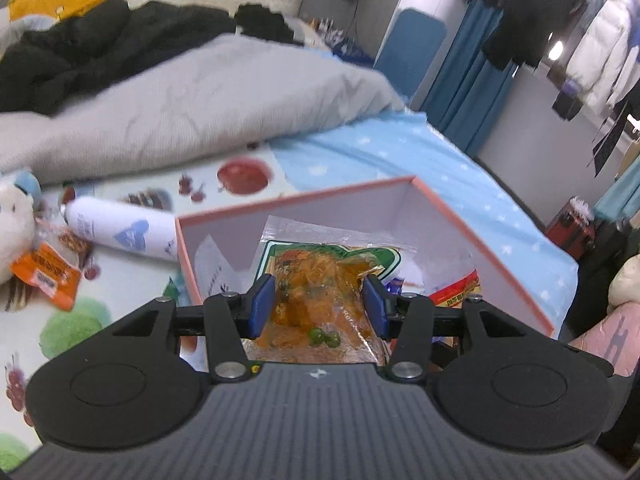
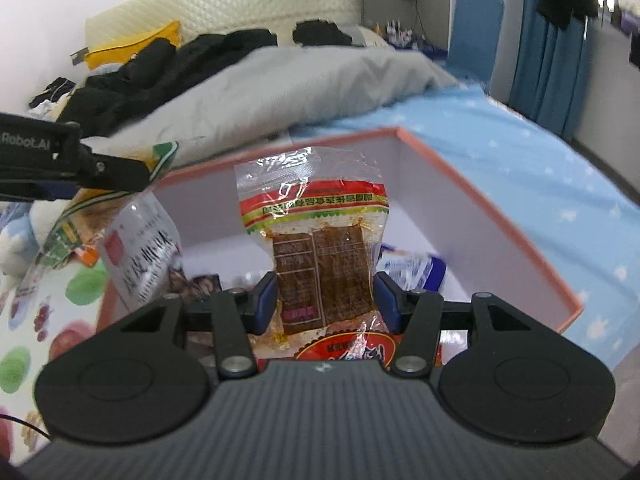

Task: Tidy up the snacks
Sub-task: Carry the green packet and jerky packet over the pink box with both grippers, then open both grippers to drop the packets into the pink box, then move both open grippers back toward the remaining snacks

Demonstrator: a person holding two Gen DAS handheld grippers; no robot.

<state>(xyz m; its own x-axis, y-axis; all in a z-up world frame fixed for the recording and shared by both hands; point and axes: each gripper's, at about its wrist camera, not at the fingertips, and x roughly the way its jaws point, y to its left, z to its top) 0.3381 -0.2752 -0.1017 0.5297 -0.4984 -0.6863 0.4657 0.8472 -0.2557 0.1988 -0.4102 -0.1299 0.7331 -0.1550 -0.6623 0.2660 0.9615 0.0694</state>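
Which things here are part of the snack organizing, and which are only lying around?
Part of the job:
- pink box
- orange pickle packet, in the left gripper
- brown tofu packet, in the right gripper
- orange snack packet on the mat

Lying about:
- white spray can
- plush toy
- grey duvet
- black clothes
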